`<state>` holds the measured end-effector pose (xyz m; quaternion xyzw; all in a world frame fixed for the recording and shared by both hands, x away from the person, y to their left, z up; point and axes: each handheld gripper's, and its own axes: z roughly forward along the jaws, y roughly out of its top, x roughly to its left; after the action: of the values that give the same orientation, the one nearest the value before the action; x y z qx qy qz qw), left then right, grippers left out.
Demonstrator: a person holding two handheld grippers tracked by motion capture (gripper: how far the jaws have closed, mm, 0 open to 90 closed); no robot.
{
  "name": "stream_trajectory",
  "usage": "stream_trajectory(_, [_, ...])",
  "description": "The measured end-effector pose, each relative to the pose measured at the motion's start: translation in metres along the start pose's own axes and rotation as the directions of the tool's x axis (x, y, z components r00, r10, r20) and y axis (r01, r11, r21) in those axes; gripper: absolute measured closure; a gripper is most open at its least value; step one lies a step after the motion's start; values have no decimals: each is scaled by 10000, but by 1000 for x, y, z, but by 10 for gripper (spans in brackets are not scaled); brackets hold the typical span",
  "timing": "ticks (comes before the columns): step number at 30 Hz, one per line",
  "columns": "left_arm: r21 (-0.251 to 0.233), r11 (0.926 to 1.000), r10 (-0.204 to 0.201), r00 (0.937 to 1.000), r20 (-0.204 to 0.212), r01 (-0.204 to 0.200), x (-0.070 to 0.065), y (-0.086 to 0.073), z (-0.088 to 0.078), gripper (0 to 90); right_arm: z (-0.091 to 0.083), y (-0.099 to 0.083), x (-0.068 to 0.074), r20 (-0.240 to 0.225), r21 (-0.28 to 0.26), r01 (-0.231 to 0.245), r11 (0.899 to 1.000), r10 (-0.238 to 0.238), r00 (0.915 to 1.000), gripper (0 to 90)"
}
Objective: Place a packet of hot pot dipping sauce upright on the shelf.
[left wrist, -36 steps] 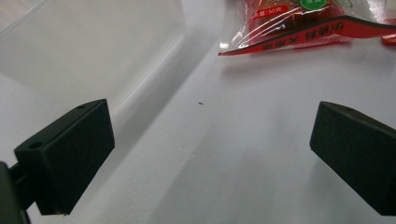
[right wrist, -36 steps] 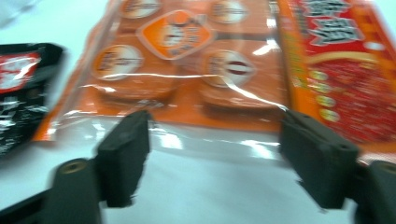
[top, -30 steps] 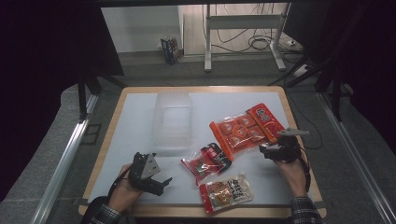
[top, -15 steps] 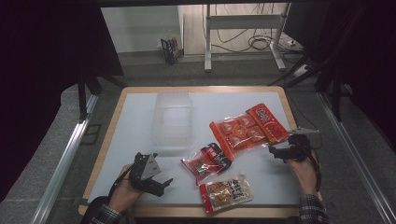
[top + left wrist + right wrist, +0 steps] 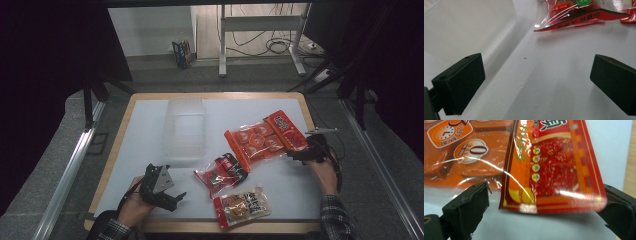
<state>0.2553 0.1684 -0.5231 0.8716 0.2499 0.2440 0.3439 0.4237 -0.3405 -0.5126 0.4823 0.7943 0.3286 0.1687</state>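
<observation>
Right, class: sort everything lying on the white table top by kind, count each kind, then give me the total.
Large orange snack packs: 1
Small red-and-black snack packets: 1
Small snack packets with a white and orange label: 1
Clear plastic containers: 1
Total: 4

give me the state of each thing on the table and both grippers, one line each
clear plastic container: upright, lidless, nothing inside
large orange snack bag: flat, sealed, near end between the right gripper's open jaws
small red-and-black snack packet: flat, sealed, untouched
small beige-and-orange snack packet: flat, sealed, near the front edge
left gripper: open, nothing between its jaws
right gripper: open, not pressing the bag
</observation>
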Motion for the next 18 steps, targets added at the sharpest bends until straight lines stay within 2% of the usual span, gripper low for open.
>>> stream_trajectory(4, [-28, 10000, -52, 10000, 27, 52, 0, 0, 1, 0, 4, 8, 1, -33, 72, 81, 9999, -81, 10000, 32])
stream_trajectory(10, [99, 9998, 153, 9998, 93, -154, -3, 0, 3, 0, 7, 20, 4, -171, -19, 270, 9996, -270, 9995, 73])
stream_trajectory(12, [134, 9997, 190, 9998, 94, -192, -3, 0, 3, 0, 7, 24, 5, -185, -56, 305, 9995, -306, 9994, 131])
stream_trajectory(15, [201, 9994, 268, 9996, 126, -271, -4, 0, 3, 0, 6, 31, 4, -227, -151, 359, 9992, -362, 9991, 284])
stream_trajectory(16, [201, 9994, 268, 9996, 126, -271, -4, 0, 3, 0, 6, 31, 4, -227, -151, 359, 9992, -362, 9991, 284])
stream_trajectory(18, [231, 9992, 320, 9994, 135, -323, -4, 0, 4, 0, 7, 39, 3, -621, -58, 192, 9998, -195, 9979, 382])
